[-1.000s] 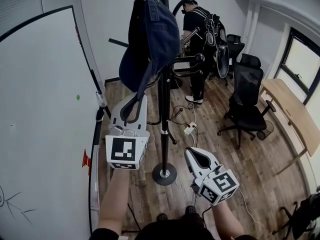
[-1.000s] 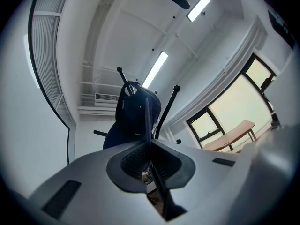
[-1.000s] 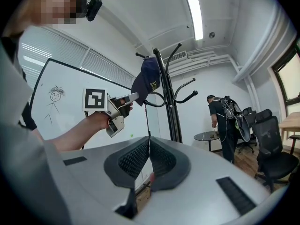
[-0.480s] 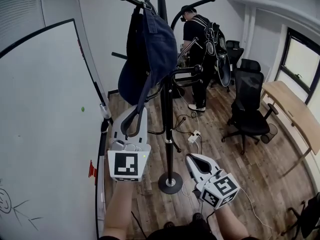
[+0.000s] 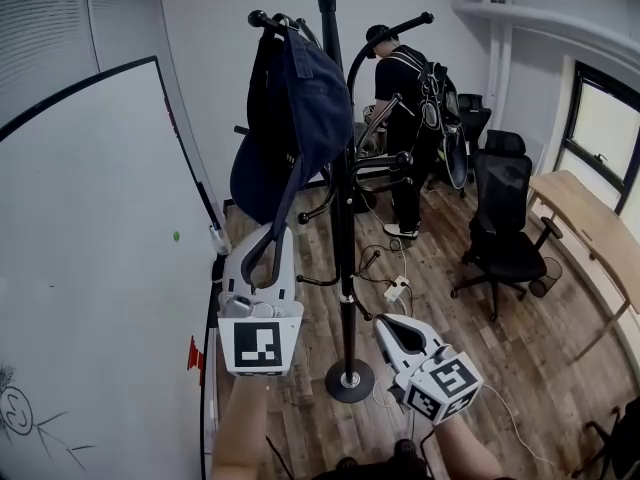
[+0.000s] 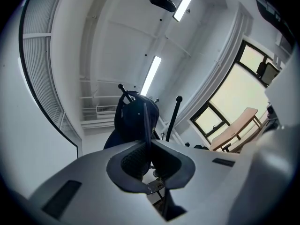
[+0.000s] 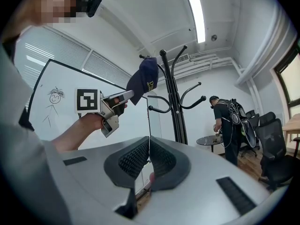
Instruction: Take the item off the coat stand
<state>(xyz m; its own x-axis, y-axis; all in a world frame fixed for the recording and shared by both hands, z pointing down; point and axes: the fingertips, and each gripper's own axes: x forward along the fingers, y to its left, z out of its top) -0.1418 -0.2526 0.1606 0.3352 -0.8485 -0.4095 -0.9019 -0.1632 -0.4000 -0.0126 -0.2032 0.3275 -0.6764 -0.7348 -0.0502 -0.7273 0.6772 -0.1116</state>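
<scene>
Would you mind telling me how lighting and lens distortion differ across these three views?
Head view: even light, the whiteboard edge bows, the cap is a dark mass. Left gripper view: strong fisheye, black corners, the window washed out. Right gripper view: the ceiling light glares, room lines curve.

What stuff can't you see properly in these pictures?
- Hook of the coat stand under the cap: head view, the cap covers it.
- Yellow print on the cap: right gripper view, too small to read.
- Desk: head view, cut off by the right edge.
- Whiteboard drawing: head view, cut off by the left edge.
</scene>
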